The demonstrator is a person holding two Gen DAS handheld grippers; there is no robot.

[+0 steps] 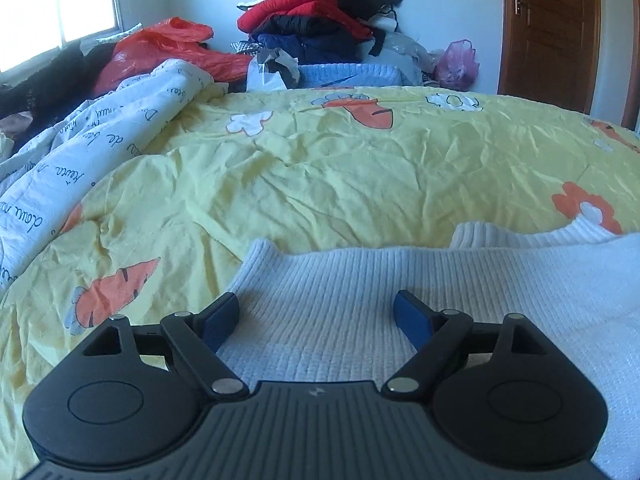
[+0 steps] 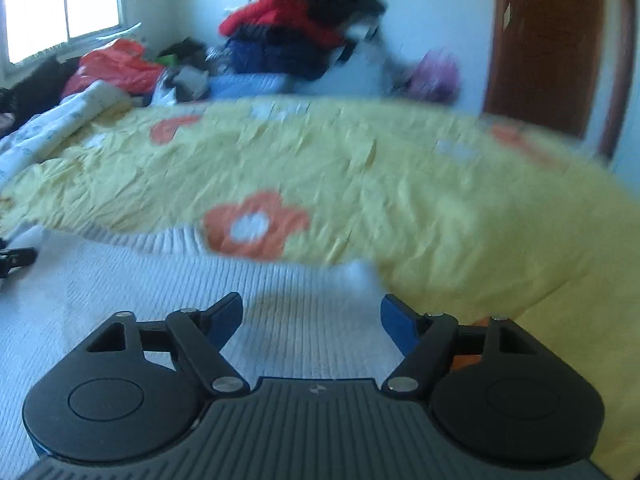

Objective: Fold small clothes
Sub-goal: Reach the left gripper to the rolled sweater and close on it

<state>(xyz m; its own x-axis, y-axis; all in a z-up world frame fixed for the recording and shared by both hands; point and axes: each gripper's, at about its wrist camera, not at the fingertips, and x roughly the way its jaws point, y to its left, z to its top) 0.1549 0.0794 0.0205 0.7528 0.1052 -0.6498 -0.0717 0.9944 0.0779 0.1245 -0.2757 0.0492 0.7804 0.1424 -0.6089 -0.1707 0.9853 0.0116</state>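
Currently, the left gripper (image 1: 316,314) is spread wide above a white ribbed knit garment (image 1: 360,292) that lies flat on a yellow bedsheet printed with orange carrots and flowers (image 1: 320,168). Its two blue-padded fingers (image 1: 220,316) stand well apart, with nothing pinched between them; only the knit surface shows in the gap. Whether the pads touch the cloth cannot be told.

The right gripper (image 2: 312,316) is likewise spread, its blue-padded fingers (image 2: 396,324) apart over the same white knit garment (image 2: 160,280) near that garment's right edge. Nothing is clamped between them. The right wrist view is blurred, so fine detail of the knit edge is not readable. A black part of the left gripper (image 2: 16,260) shows at the left border of that view, over the garment.

Garment position: near side of the bed, spanning both grippers, ribbed border toward the far side.

Background items:
- white quilt with script lettering (image 1: 80,152), bunched at the left of the bed
- pile of red, black and navy clothes (image 1: 320,12) against the far wall
- orange-red plastic bag (image 1: 160,48) near the window
- pink plastic bag (image 1: 456,60)
- brown wooden door (image 1: 552,32)
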